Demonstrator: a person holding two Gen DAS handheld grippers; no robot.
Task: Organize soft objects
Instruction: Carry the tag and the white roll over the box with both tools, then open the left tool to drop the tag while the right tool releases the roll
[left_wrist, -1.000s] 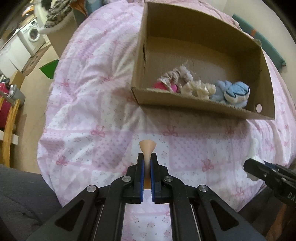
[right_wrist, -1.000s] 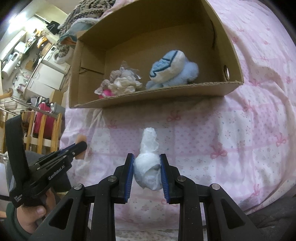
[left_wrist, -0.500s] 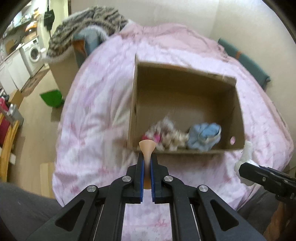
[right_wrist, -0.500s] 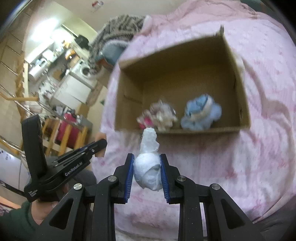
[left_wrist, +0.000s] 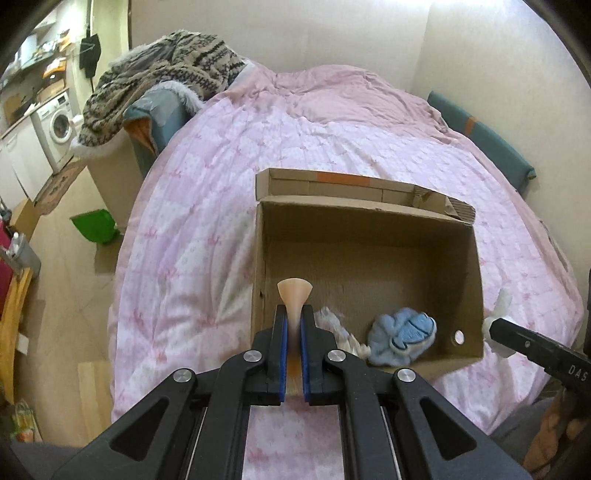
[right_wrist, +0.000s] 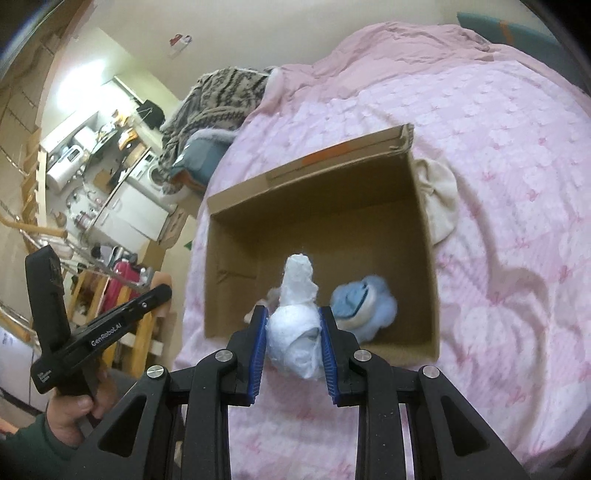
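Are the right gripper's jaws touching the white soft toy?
Touching. The right wrist view shows both blue pads of the right gripper pressed against the white soft toy.

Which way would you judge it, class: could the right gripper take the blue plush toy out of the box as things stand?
Probably not yet. The box is open, but the right gripper is already shut on a white bundle; the blue toy lies beyond it.

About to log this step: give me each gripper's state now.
Left gripper: shut on a thin peach-coloured soft piece.
Right gripper: shut on a white soft bundle.
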